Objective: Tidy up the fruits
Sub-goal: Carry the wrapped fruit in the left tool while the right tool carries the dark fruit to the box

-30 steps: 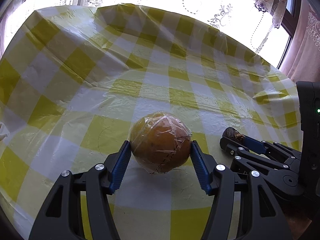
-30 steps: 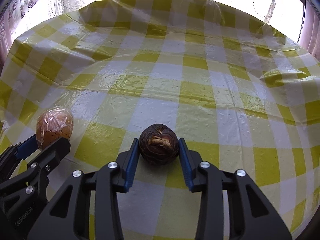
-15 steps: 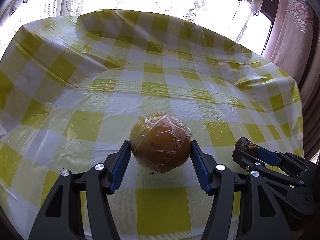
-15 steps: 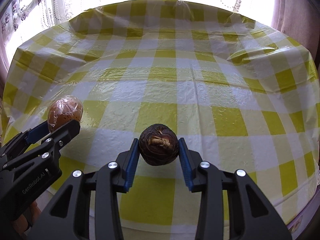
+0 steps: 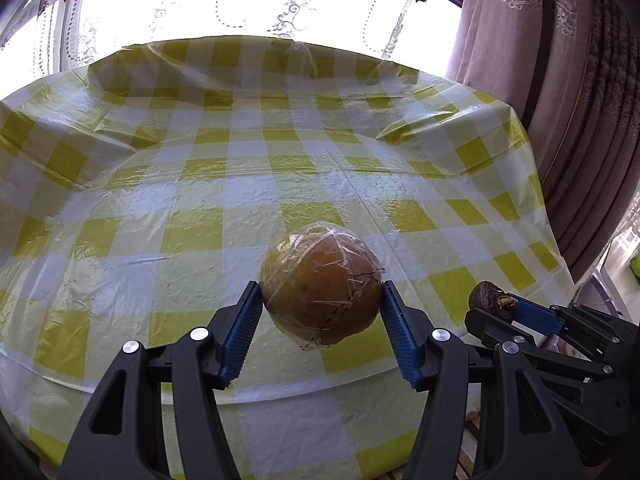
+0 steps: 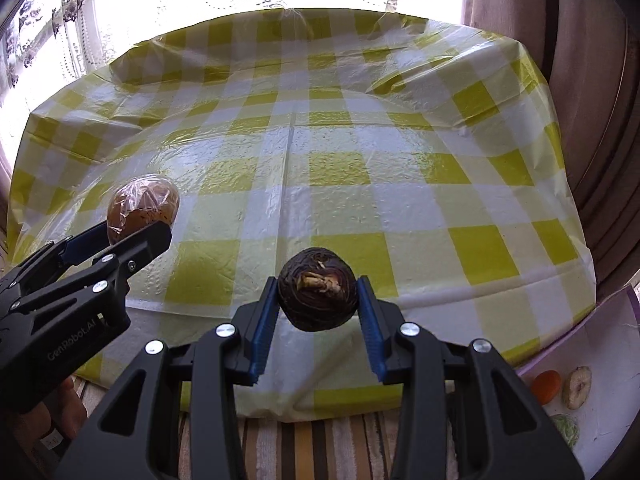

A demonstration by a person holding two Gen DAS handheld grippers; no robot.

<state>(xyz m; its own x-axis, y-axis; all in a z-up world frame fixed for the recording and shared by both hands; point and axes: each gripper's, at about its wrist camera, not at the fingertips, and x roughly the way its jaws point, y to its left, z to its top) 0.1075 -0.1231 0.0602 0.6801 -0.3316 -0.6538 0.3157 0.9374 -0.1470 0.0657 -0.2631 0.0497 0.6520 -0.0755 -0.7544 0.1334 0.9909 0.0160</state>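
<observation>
Our left gripper [image 5: 322,316] clamps a plastic-wrapped orange fruit [image 5: 320,286]; our right gripper [image 6: 318,308] pinches a small dark brown fruit [image 6: 317,295]. Both fruits hang above the near edge of the yellow-checked tablecloth [image 5: 248,184].

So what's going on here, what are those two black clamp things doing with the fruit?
A person is sorting fruit with a hand-held gripper in each hand. The left gripper is clamped on a round orange fruit wrapped in clear plastic film, and the right gripper is clamped on a small, dark brown, wrinkled round fruit. Both fruits are held up off the table with the yellow-and-white checked plastic cloth, near its front edge. Neither has been set down yet.
</observation>
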